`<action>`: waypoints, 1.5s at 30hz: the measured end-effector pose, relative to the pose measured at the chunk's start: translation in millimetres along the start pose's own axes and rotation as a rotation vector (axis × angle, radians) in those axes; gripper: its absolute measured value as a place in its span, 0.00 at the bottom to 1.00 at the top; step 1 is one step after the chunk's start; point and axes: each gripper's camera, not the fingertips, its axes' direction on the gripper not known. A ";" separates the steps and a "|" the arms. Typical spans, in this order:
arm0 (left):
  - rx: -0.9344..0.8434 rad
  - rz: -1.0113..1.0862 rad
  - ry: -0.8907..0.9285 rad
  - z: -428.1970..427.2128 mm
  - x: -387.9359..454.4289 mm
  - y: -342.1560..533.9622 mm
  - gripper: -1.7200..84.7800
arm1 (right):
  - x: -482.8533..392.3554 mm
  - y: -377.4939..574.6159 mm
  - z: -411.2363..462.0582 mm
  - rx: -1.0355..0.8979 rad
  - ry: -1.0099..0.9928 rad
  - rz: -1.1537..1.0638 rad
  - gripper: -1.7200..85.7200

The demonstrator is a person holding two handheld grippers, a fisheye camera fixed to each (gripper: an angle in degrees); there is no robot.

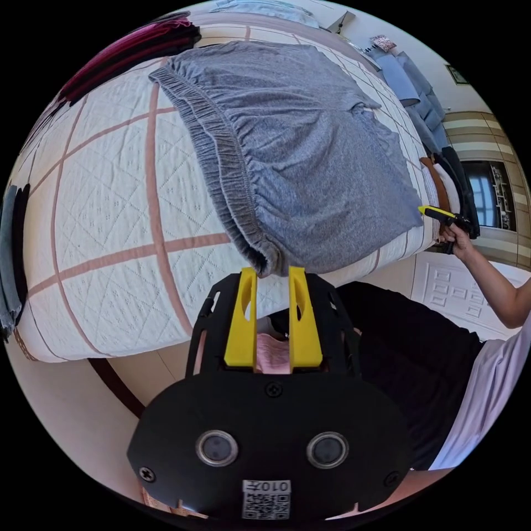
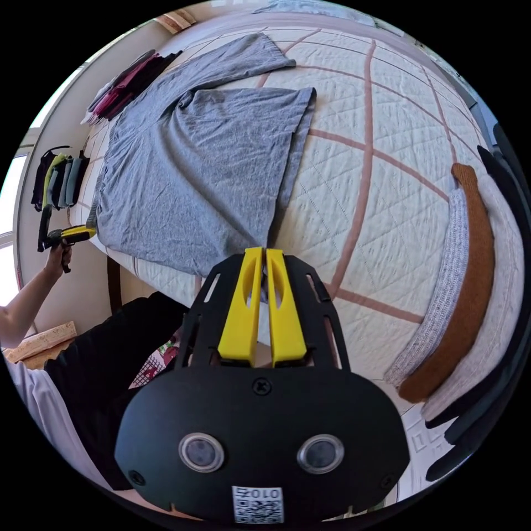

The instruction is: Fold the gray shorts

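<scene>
The gray shorts (image 1: 298, 144) lie spread flat on a quilted white bedspread (image 1: 105, 221) with pink stripes. My left gripper (image 1: 272, 271) is at the near bed edge, its yellow jaws pressed on the bunched corner of the elastic waistband. My right gripper (image 2: 264, 253) is almost closed, pinching the near corner of a leg hem of the shorts (image 2: 188, 166). Each view catches the other gripper in a hand at the opposite corner: the right gripper (image 1: 437, 213) and the left gripper (image 2: 77, 232).
Folded clothes ring the bed: a dark red and black pile (image 1: 133, 47), grey pieces (image 1: 8, 265) and a brown, white and black stack (image 2: 467, 276). The person stands against the bed's near edge in dark trousers (image 1: 409, 354).
</scene>
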 end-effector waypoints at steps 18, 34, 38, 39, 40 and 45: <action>0.054 -0.010 -0.071 -25.7 -22.7 23.4 0.14 | 50.6 28.3 -5.3 0.008 -0.147 0.101 0.12; 0.073 -0.254 0.193 -22.4 -74.9 70.6 0.04 | 45.4 20.2 -28.3 -0.135 -0.078 0.069 0.05; 0.086 -0.241 0.161 -20.0 -67.8 75.0 0.06 | 40.6 23.5 -47.7 -0.119 -0.071 0.060 0.05; 0.103 -0.240 0.170 -23.5 -66.5 80.3 0.07 | 40.7 26.6 -53.9 -0.112 -0.050 0.069 0.05; 0.116 -0.256 0.174 -27.5 -67.4 88.5 0.07 | 42.6 33.3 -66.4 -0.099 -0.003 0.096 0.05; 0.244 -0.432 0.185 -53.9 -90.2 137.5 0.08 | 36.5 12.8 -133.0 0.098 0.175 0.097 0.06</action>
